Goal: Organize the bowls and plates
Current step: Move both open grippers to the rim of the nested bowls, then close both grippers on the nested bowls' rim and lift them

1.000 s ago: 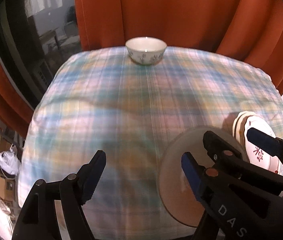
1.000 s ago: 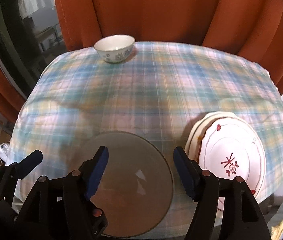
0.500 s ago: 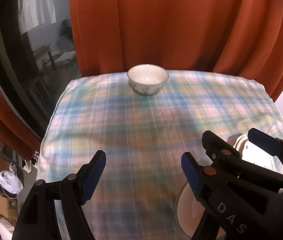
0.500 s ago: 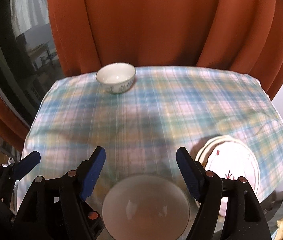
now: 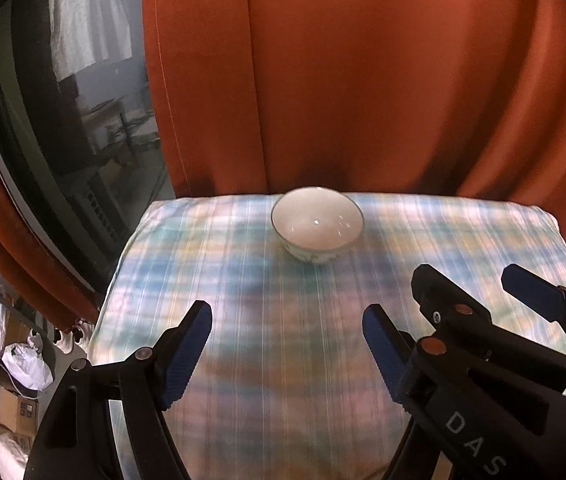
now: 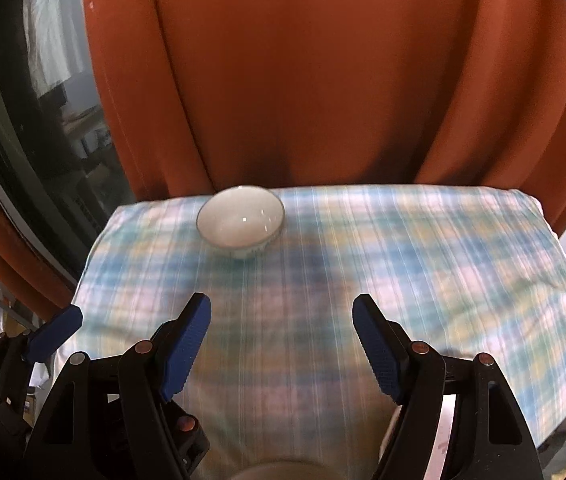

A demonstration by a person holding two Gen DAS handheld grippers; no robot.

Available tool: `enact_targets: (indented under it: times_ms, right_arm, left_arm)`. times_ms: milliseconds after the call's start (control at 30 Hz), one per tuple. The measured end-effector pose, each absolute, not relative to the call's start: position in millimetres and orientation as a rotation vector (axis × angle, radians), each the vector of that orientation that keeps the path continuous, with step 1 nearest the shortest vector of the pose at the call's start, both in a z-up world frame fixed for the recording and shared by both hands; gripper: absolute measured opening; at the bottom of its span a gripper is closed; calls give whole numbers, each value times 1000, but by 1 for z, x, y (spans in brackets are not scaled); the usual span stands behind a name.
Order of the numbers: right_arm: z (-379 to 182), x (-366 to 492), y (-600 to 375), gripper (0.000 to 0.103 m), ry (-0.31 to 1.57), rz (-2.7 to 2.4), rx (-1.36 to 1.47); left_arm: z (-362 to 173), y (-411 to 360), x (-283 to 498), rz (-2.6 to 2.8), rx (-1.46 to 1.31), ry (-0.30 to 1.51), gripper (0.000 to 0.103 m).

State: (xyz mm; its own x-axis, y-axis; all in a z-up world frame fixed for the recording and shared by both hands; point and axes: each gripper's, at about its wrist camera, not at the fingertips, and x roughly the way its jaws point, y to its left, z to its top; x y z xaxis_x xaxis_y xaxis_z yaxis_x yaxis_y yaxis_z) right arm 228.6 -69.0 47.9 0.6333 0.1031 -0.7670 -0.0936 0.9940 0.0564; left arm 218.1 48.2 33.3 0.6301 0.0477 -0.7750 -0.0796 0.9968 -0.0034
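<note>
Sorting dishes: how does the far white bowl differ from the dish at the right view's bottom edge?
The white bowl stands far off, wholly visible; the near dish is mostly cut off. The white bowl is opaque; the near dish looks greyish. Both rest on the plaid cloth.

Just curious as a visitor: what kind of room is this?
Probably a home dining corner: a table under a plaid tablecloth, a china bowl on it, and orange curtains beside a dark window.
</note>
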Motion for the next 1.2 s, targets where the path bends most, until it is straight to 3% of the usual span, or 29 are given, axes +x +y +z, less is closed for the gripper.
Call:
enact_targets:
  times_ms: [800, 1067, 1200]
  right_arm:
    - [-28, 388, -60, 77, 936, 230, -13]
    - [-62, 410, -54, 76, 950, 240, -8]
    - [-77, 419, -50, 69, 964, 258, 5]
  left_arm:
    - [-42, 53, 354, 308, -71, 950, 76]
    - [-74, 59, 376, 341, -72, 987, 66]
    - [-87, 64, 382, 338, -73, 1007, 60]
